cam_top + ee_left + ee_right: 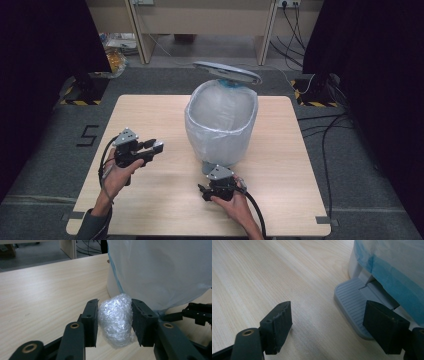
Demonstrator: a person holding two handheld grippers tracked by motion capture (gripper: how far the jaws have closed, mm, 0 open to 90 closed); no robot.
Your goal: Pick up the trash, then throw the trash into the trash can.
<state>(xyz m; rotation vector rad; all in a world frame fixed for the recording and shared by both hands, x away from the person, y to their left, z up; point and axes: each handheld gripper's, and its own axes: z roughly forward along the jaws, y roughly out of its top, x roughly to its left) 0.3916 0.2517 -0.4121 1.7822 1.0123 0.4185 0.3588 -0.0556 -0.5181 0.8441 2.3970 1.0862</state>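
Observation:
A pedal bin lined with a white plastic bag stands mid-table, its grey lid raised. My left gripper hovers left of it, shut on a crumpled wad of clear plastic film squeezed between both pads. In the left gripper view the bag-covered bin wall rises just behind the wad. My right gripper rests low at the bin's front, open with nothing between its jaws. The grey ribbed foot pedal lies just ahead, near the right-hand jaw. The bag's blue edge hangs above the pedal.
The light wooden table has bare surface left of and in front of the bin. Black curtains flank the scene. Cables run over the floor at the right. A wooden desk frame stands behind the table.

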